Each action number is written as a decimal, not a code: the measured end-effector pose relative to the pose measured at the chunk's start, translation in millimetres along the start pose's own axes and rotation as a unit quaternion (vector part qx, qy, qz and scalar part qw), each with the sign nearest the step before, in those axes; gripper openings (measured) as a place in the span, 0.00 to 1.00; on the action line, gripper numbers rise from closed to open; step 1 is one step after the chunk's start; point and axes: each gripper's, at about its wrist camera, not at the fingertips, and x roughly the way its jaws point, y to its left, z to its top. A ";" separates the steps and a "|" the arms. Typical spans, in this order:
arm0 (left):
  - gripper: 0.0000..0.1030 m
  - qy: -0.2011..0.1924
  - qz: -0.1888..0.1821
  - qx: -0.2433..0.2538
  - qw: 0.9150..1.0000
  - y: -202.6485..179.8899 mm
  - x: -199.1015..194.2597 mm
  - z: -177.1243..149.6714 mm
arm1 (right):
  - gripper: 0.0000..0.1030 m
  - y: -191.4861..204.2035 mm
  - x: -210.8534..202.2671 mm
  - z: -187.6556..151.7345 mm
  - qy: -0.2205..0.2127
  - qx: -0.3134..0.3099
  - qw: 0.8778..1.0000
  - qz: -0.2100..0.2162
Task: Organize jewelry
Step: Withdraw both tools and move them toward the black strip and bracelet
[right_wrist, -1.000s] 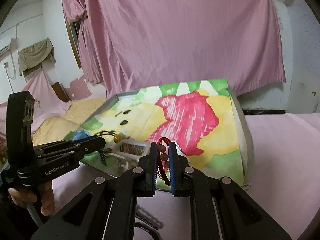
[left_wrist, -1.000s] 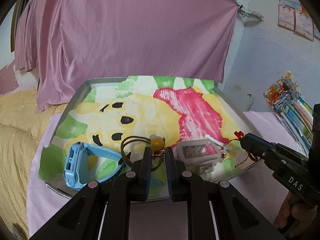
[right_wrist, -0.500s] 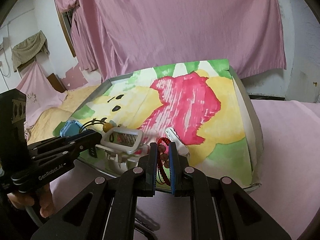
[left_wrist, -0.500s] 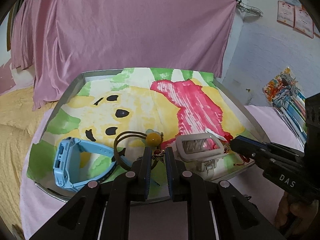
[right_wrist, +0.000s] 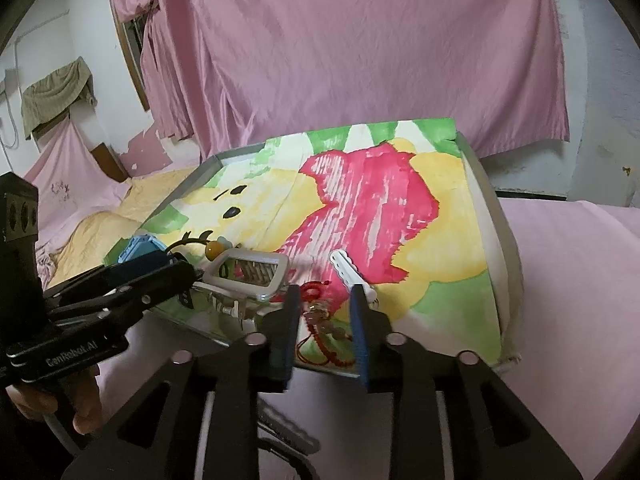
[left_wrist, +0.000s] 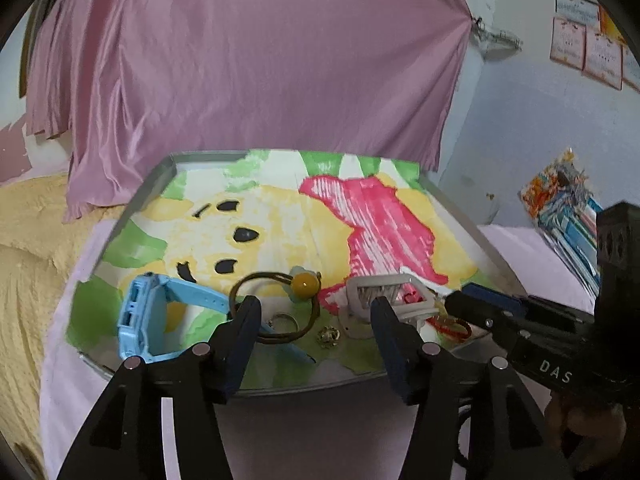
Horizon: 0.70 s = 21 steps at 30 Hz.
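Note:
My left gripper [left_wrist: 314,314] hangs over the near edge of a metal tray [left_wrist: 460,216] lined with a painted bear picture. Its jaws are opening, and a small gold charm [left_wrist: 328,335] lies loose on the paper between them. A silver ring [left_wrist: 286,320], a brown hair tie with a yellow bead [left_wrist: 304,284], a blue watch [left_wrist: 148,320] and a white hair clip [left_wrist: 388,292] lie close by. My right gripper [right_wrist: 324,310] is opening too. A red bead bracelet [right_wrist: 324,332] rests on the tray [right_wrist: 496,220] between its fingers, untouched by the pads.
A white toothed clip [right_wrist: 348,270] lies just beyond the bracelet. The tray sits on a pink-covered bed, with a yellow blanket [left_wrist: 32,240] to the left. A pink curtain hangs behind, and a stack of colourful booklets [left_wrist: 568,208] is at the right. A hand [right_wrist: 84,404] holds the left gripper.
Both grippers were shut, the left on the small charm and the right on the red bracelet. Both have parted their jaws, and the two pieces now lie on the tray.

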 end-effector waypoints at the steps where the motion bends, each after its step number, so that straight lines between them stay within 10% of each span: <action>1: 0.53 -0.005 0.002 0.000 1.000 0.3 -2.7 -0.1 | 0.31 -0.7 -3.1 -0.5 -0.007 0.002 1.000 -0.001; 11: 0.89 -0.072 0.001 -0.020 0.997 4.5 -39.4 -8.2 | 0.65 3.5 -62.3 -16.8 -0.112 -0.001 0.994 -0.012; 21: 0.99 -0.158 -0.001 -0.022 0.987 -0.1 -90.4 -33.0 | 0.89 10.7 -117.2 -50.3 -0.190 -0.006 0.981 -0.024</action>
